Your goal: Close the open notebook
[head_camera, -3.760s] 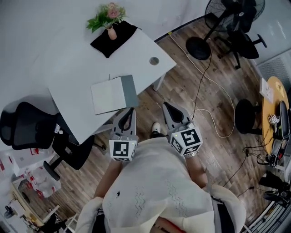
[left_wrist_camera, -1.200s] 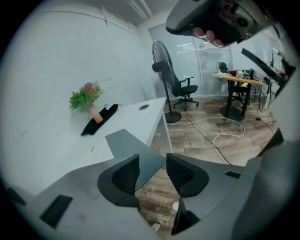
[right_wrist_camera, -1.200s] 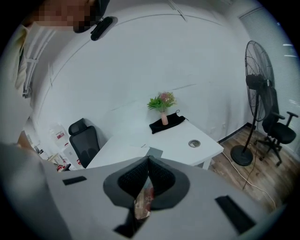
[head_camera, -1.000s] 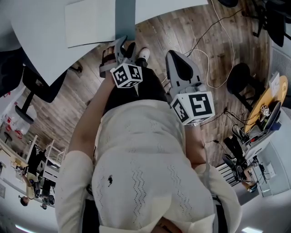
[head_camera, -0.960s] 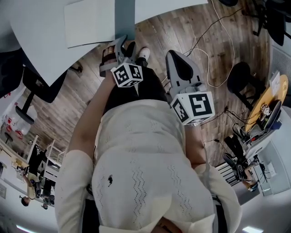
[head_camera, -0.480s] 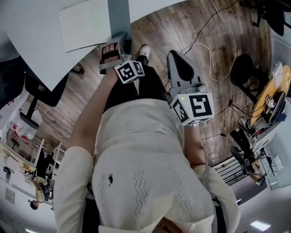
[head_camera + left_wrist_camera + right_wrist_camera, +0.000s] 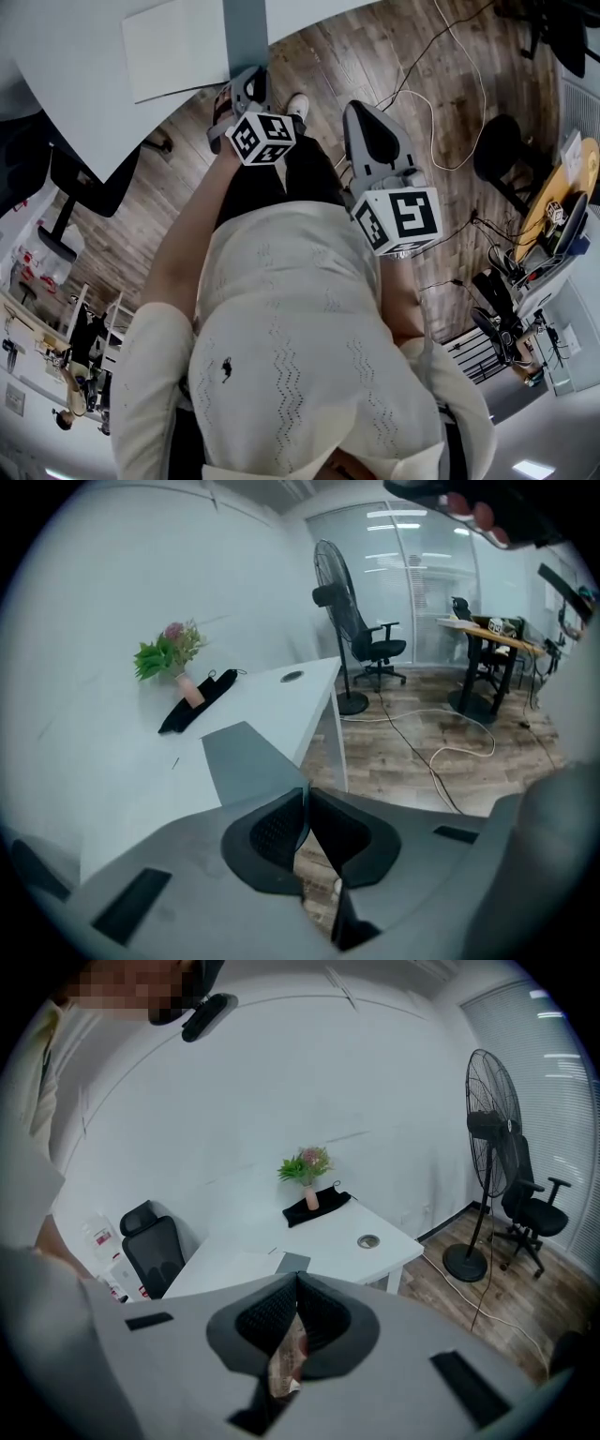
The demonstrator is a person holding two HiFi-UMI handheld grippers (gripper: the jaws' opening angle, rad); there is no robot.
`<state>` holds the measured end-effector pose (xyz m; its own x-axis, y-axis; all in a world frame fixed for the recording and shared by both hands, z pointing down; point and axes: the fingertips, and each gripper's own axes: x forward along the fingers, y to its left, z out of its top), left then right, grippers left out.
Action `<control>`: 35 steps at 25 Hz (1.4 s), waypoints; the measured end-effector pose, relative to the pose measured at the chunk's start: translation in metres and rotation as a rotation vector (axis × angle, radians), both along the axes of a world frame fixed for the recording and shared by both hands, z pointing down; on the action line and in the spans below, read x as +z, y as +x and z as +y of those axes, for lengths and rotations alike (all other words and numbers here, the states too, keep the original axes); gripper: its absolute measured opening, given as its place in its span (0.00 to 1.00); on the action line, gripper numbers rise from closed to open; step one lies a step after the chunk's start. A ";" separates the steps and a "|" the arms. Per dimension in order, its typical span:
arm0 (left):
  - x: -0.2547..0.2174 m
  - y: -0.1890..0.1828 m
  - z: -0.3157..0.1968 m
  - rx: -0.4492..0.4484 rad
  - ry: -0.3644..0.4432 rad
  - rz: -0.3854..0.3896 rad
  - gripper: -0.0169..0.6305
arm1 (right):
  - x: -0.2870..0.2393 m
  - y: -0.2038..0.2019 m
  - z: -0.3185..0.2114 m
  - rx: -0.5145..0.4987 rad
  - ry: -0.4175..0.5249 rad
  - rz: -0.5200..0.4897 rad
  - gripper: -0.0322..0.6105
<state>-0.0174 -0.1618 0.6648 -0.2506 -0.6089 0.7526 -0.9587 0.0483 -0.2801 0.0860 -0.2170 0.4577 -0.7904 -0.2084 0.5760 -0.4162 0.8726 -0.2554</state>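
The open notebook lies at the white table's near edge: white page [image 7: 178, 47], grey cover [image 7: 246, 23] to its right. My left gripper [image 7: 247, 82] is at the cover's near edge. In the left gripper view the grey cover [image 7: 248, 757] lies flat and its corner runs into the closed jaw tips of the left gripper [image 7: 306, 794], with a grey sliver between the pads. My right gripper [image 7: 364, 117] hangs over the floor to the right, shut and empty. The right gripper view shows the right gripper [image 7: 297, 1281] aimed at the notebook [image 7: 292, 1262] from a distance.
A potted plant [image 7: 169, 651] and a black cloth [image 7: 197, 702] sit at the table's far end [image 7: 300, 691]. A standing fan [image 7: 492, 1119], an office chair [image 7: 375, 649] and a floor cable [image 7: 459, 747] are to the right. A black chair [image 7: 150, 1241] is at the table's left.
My left gripper has rolled about its axis at the notebook's edge, so its marker cube shows a different face. The right gripper has stayed put.
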 end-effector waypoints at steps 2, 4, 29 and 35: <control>-0.003 -0.001 -0.001 -0.042 0.026 0.061 0.06 | 0.000 0.001 0.000 -0.007 0.001 0.001 0.05; -0.005 -0.002 -0.001 -0.084 0.049 0.121 0.06 | -0.001 0.001 0.001 -0.021 0.003 -0.001 0.05; -0.053 -0.019 0.008 -0.389 0.341 0.336 0.06 | -0.009 0.014 0.017 -0.195 0.035 -0.039 0.05; -0.065 -0.024 0.014 -0.432 0.389 0.326 0.06 | -0.011 0.017 0.021 -0.227 0.039 -0.053 0.05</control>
